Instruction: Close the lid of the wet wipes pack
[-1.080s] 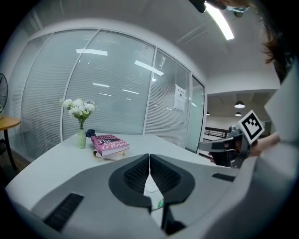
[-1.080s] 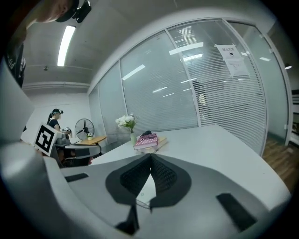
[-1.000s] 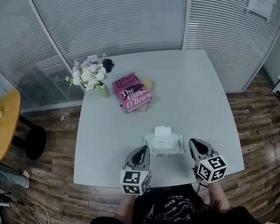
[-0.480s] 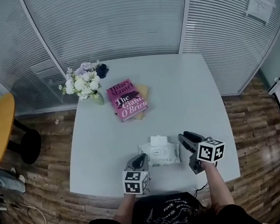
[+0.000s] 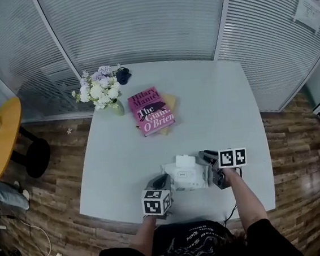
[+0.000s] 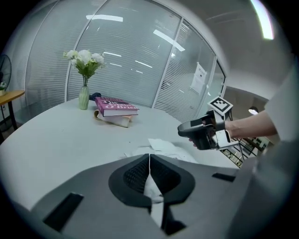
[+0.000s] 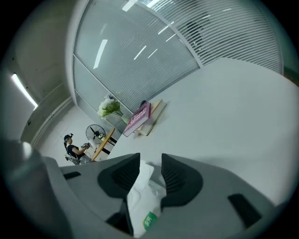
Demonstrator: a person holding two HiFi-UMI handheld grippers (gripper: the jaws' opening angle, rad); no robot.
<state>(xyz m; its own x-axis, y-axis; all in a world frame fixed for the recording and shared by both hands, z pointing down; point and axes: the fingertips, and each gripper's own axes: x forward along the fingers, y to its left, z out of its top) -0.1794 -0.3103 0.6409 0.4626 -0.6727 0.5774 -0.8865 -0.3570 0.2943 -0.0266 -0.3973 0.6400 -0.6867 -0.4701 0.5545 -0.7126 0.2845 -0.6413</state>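
head view: the wet wipes pack lies between your two tools near the table edge. its lid stands up at the side away from you, not yet closed. your left gripper sits at the pack's near left corner. your right gripper is just beside the pack's right end, nose turned in toward the lid.

left gripper view: jaw tips are together, so that tool is closed. the pack lies just past and under the tips. a sliver of white shows lower between the jaws, and you cannot tell here whether wrapper is pinched. the right gripper hangs just beyond the pack's far right.

right gripper view: the right gripper has just been opening and its jaws stand apart. the pack, white with a green label, shows between and under them, nothing clamped.

risks, as judged:
- the pack looks light. a sideways shove on the lid would likely slide it unless your left tool pins it.
- with jaws apart astride the flap, a press could slip past it. one pad flat on top seems safer.
- a loose wipe under the lid would stop it seating.
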